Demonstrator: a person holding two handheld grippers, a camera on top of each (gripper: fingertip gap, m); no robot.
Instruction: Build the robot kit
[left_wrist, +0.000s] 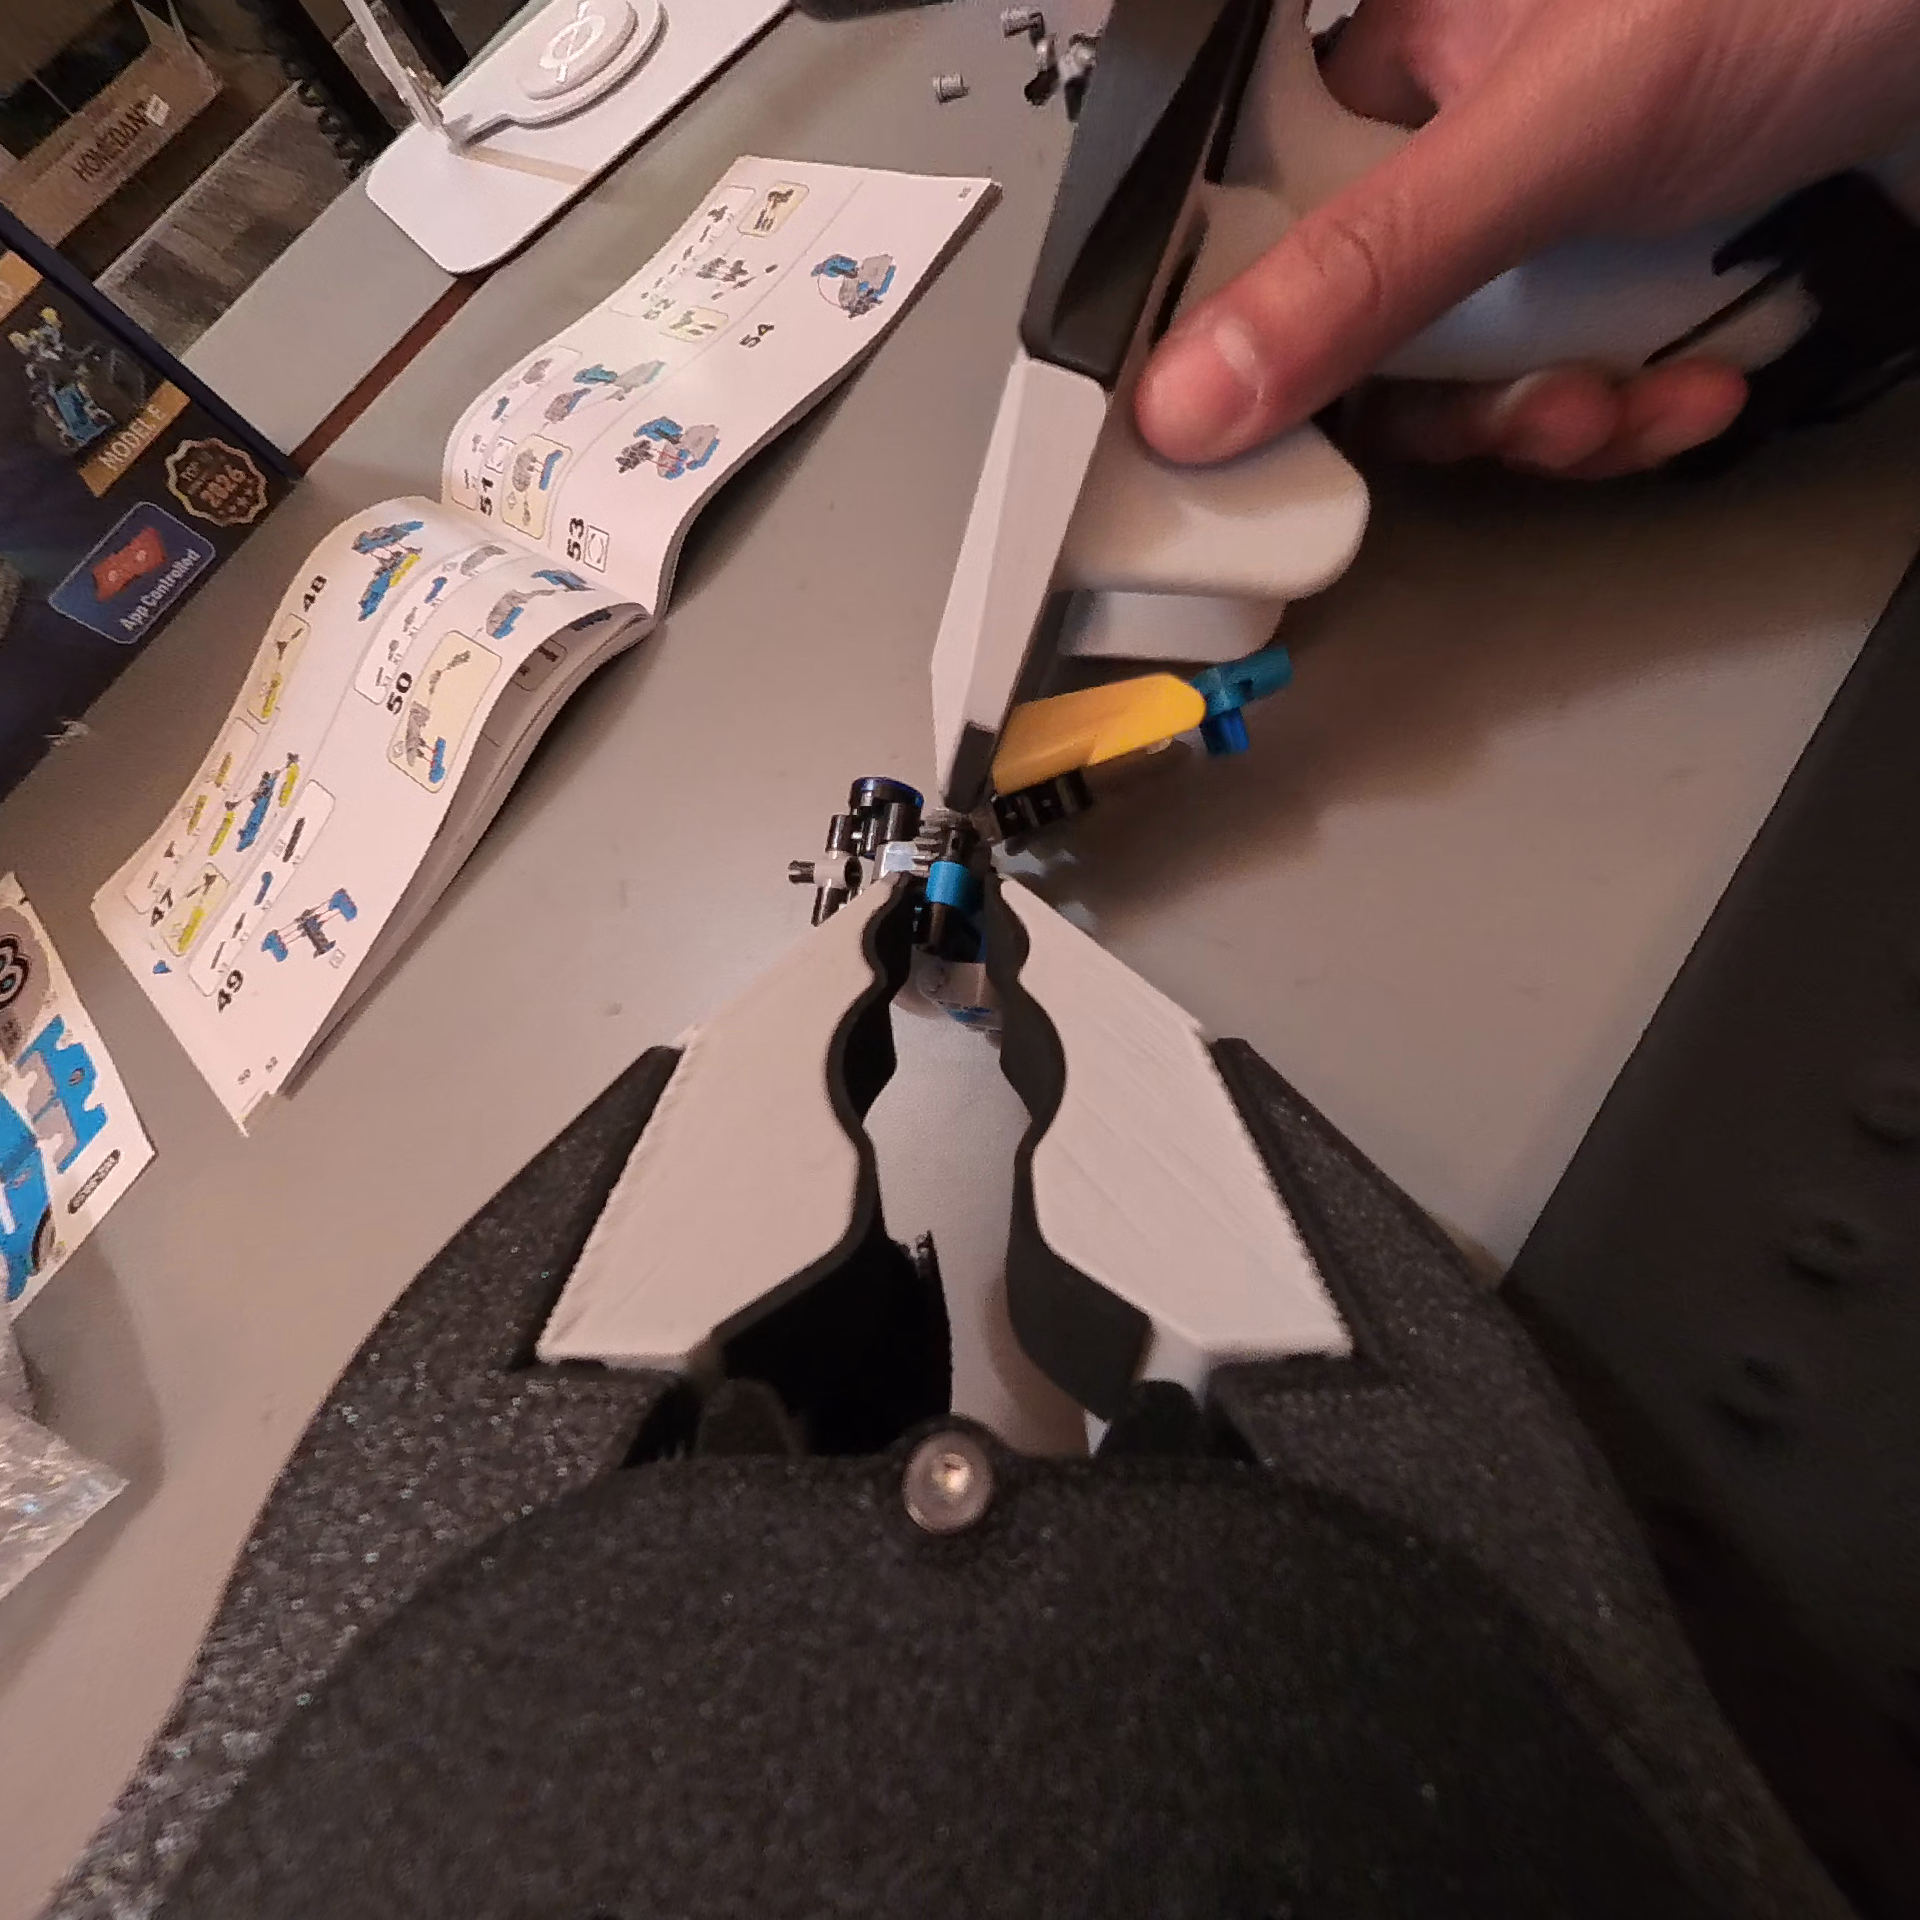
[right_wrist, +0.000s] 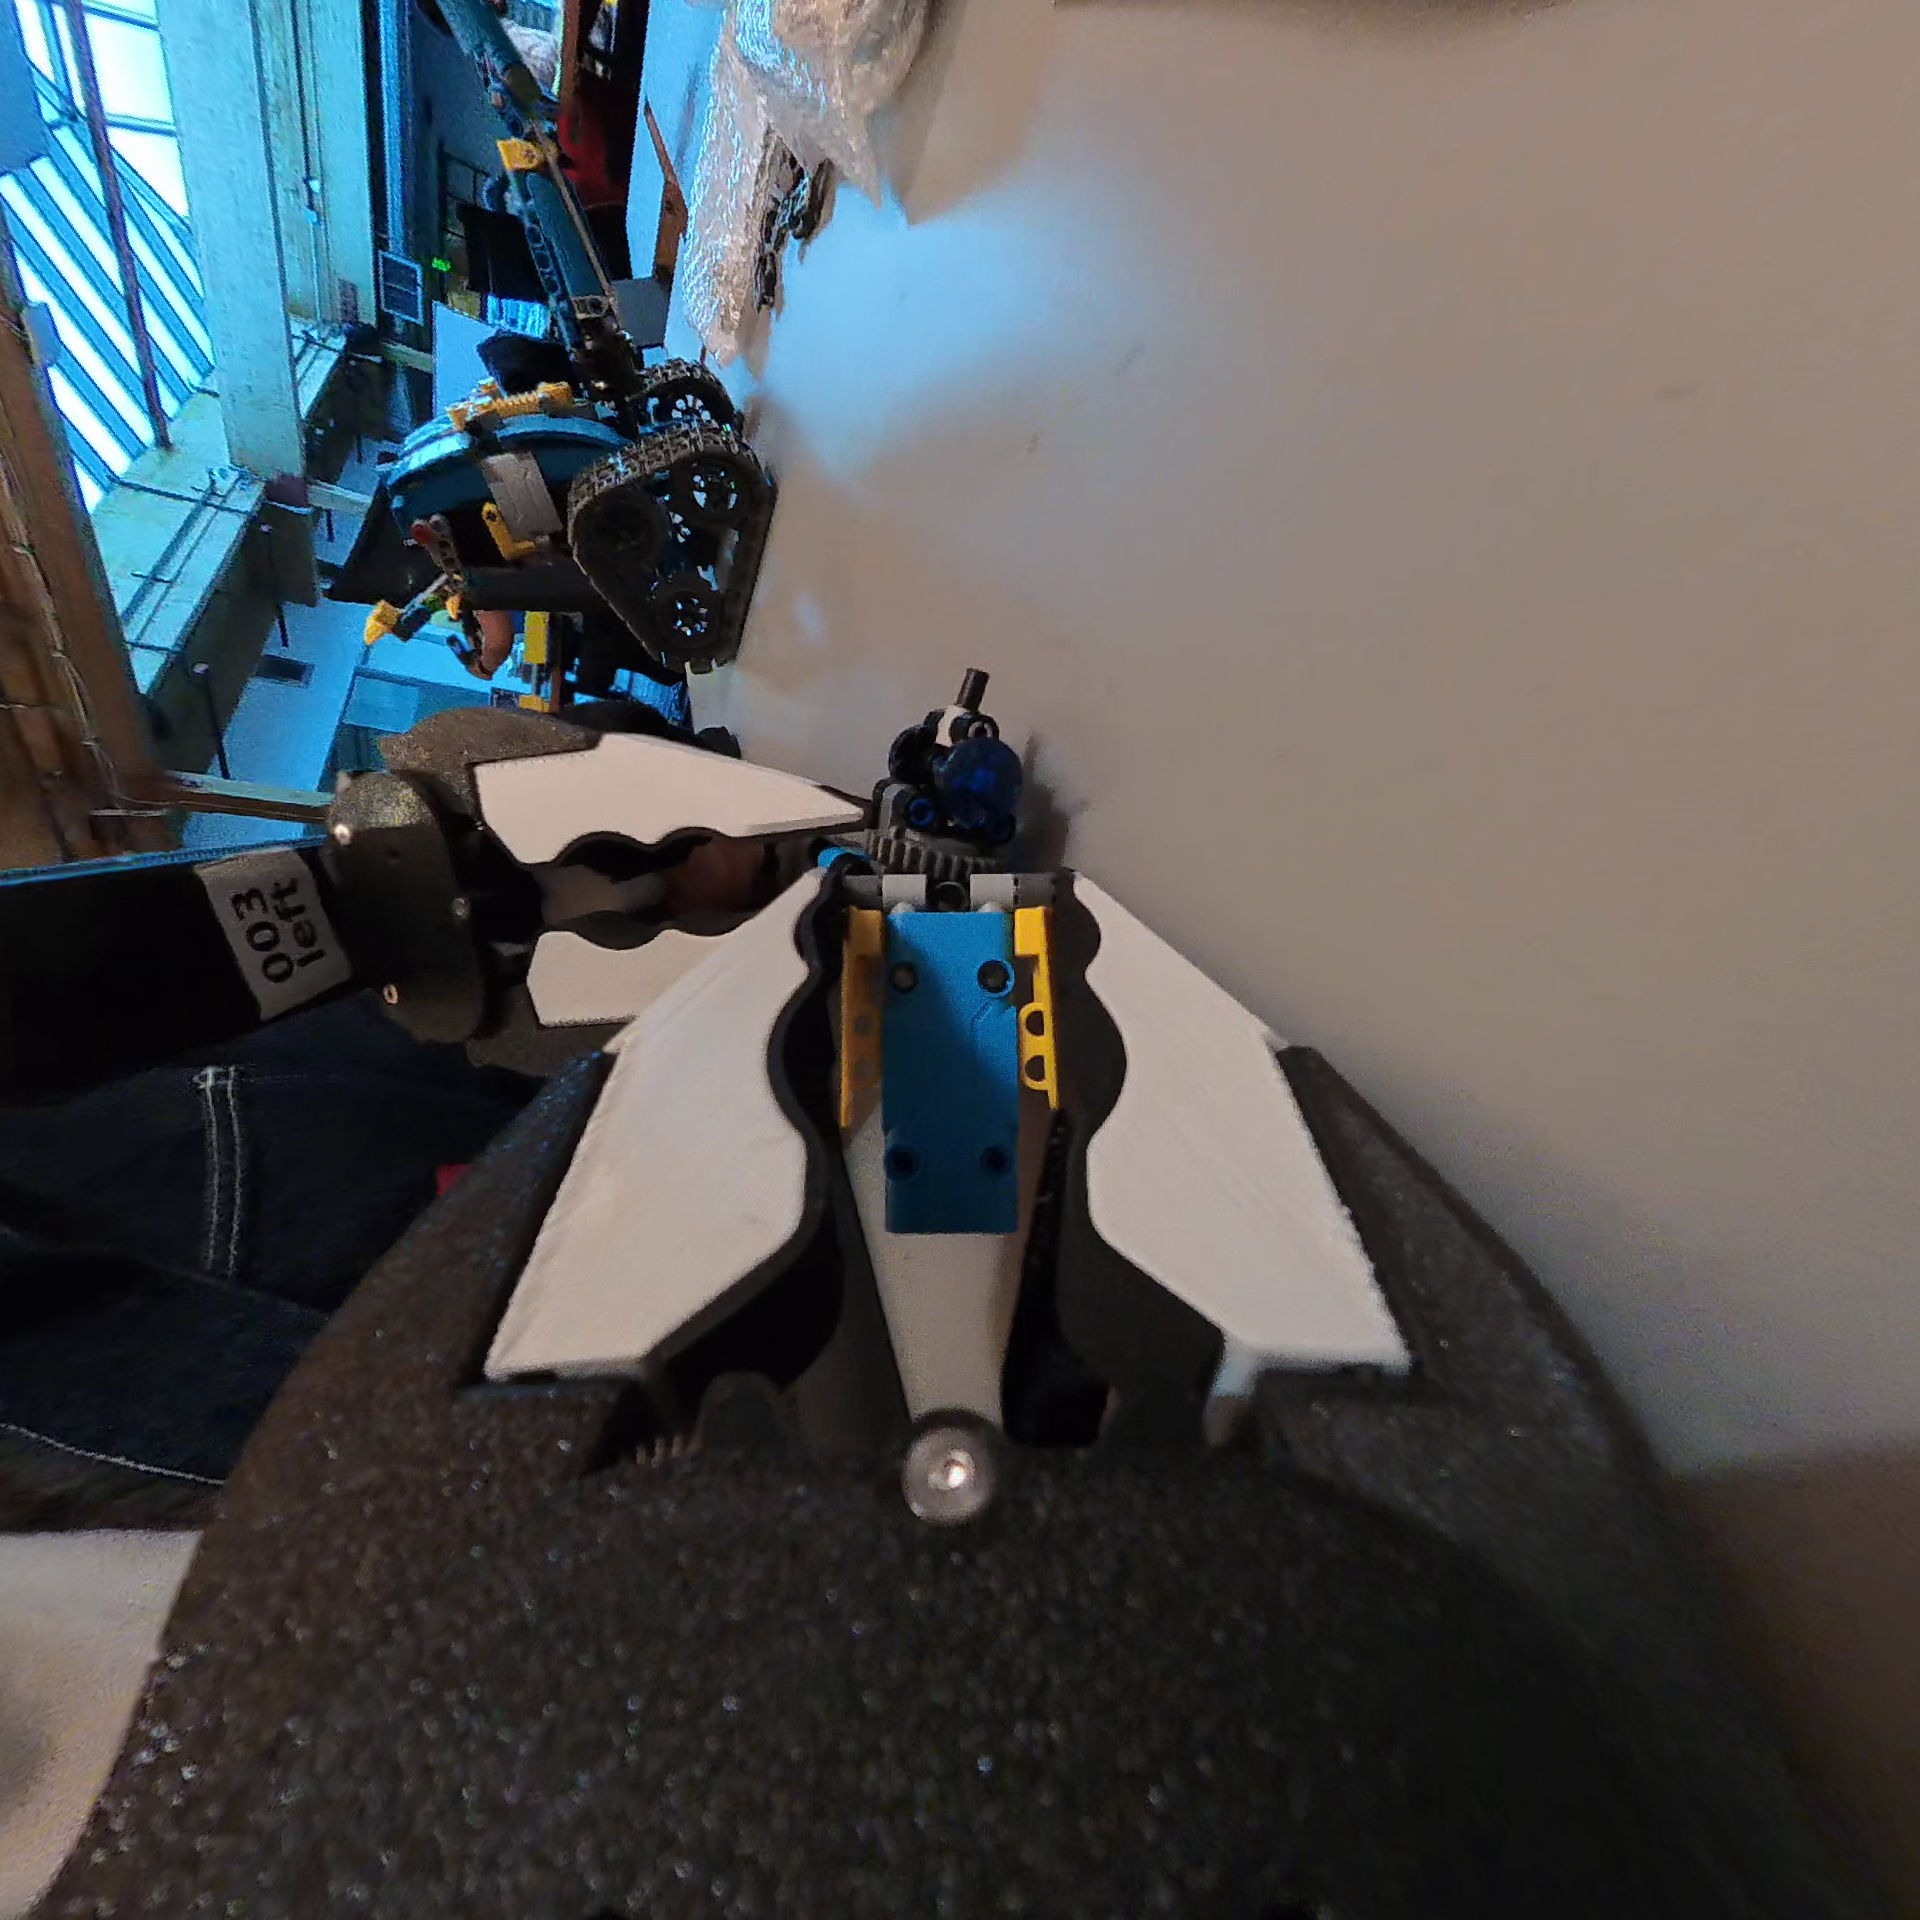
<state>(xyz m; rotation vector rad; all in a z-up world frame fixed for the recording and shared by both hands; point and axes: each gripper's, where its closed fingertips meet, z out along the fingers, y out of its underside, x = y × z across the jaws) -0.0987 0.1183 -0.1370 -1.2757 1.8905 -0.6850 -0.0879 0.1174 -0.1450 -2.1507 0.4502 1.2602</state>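
The left gripper (left_wrist: 940, 914) is clamped on a small black-and-blue pin cluster (left_wrist: 883, 831) just above the grey table (left_wrist: 727, 1039). The right gripper (right_wrist: 951, 883), closed on a blue-and-yellow block (right_wrist: 951, 1060), meets it tip to tip from the right, the block's long axis along its fingers. Whether the two pieces already touch is hard to tell. An open booklet (left_wrist: 520, 582) lies left; a tracked model (right_wrist: 623, 499) stands far off.

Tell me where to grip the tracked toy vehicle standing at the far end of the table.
Judging by its shape, grip the tracked vehicle across its body above the treads, coming from above: the treads rest on the table, and the long boom looks too slender to hold.
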